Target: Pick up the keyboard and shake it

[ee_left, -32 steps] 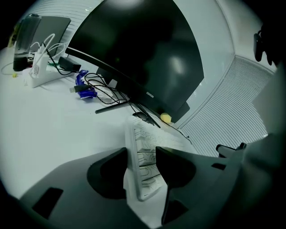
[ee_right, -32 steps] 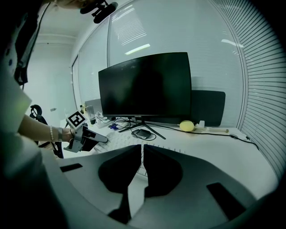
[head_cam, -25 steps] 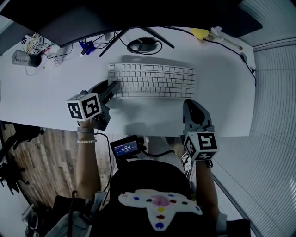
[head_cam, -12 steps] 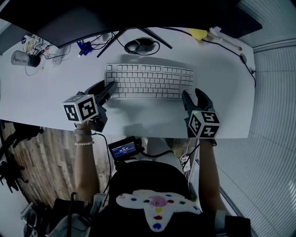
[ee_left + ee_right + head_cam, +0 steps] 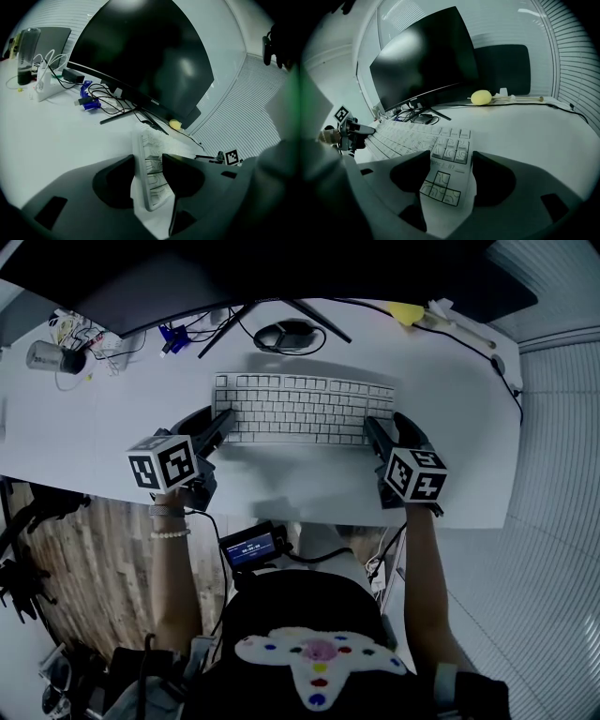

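A white keyboard point(image 5: 300, 409) lies across the white desk point(image 5: 112, 437) in front of the monitor. My left gripper point(image 5: 222, 423) is at its left end, and in the left gripper view the left gripper point(image 5: 148, 161) is shut on the keyboard's point(image 5: 149, 185) edge, one jaw on the keys and one underneath. My right gripper point(image 5: 375, 432) is at the keyboard's right end. In the right gripper view the right gripper point(image 5: 451, 157) stands open, its jaws either side of the keyboard's point(image 5: 408, 136) near right corner with the arrow keys.
A dark monitor point(image 5: 234, 273) on a stand fills the desk's back edge, with a mouse point(image 5: 286, 334) just behind the keyboard. Cables, a power strip point(image 5: 40, 84) and a bottle point(image 5: 47, 357) sit at the back left. A yellow object point(image 5: 481, 97) lies back right.
My right gripper has moved forward from the desk's front edge to the keyboard's right end, and its jaws have opened. The left gripper has stayed on the left end.
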